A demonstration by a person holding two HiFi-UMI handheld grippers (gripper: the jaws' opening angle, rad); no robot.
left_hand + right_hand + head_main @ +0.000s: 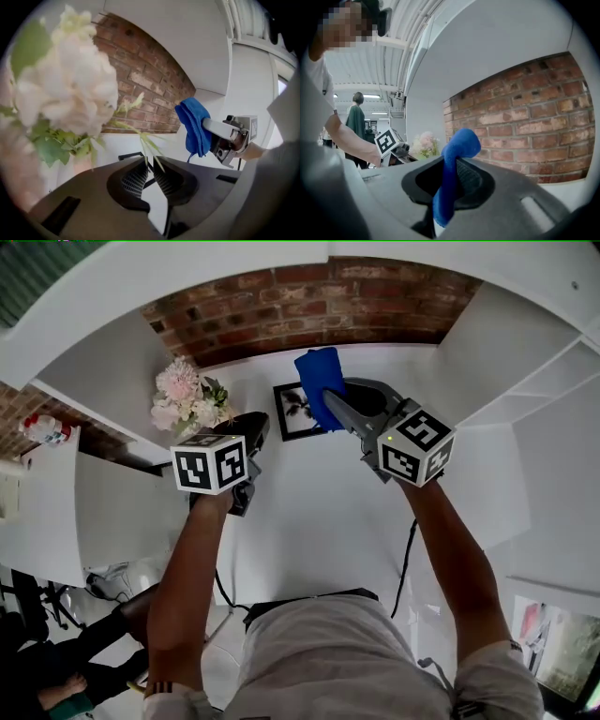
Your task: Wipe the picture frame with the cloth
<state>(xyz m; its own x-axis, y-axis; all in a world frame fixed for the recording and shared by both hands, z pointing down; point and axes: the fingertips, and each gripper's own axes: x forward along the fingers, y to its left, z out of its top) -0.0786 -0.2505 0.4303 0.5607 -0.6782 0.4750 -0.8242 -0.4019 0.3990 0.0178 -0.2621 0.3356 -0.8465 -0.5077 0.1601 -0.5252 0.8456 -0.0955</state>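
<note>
Step in hand: the approach is judged to be under way. The cloth [319, 381] is held up in front of the picture frame [292, 413], and no wiping stroke is judged to have been made yet.
Picture frame: a dark-edged frame is set at the back of the white desk [309, 512], below the brick wall [309, 306] and just beside the flowers [187, 401]. In the head view its right part is covered by the cloth. Whether the two touch cannot be told, nor whether the frame stands upright or leans.
Cloth: blue and folded, it is pinched near its middle, so that one fold stands above the jaws and the rest hangs below.
Right tool [452, 161]: the jaws are clamped on the cloth.
Left tool [149, 165]: the jaws are parted by a narrow gap and nothing is gripped. The frame's dark edge is seen beyond them, and flower leaves are seen hanging just past the gap.
Next move: the cloth is to be pressed flat against the frame's face and drawn across it.
Left tool's part: the frame is likely to need steadying at one edge, for which the jaws would have to be opened wider.
Care: the flowers are best avoided, since they are close to the left tool.
</note>
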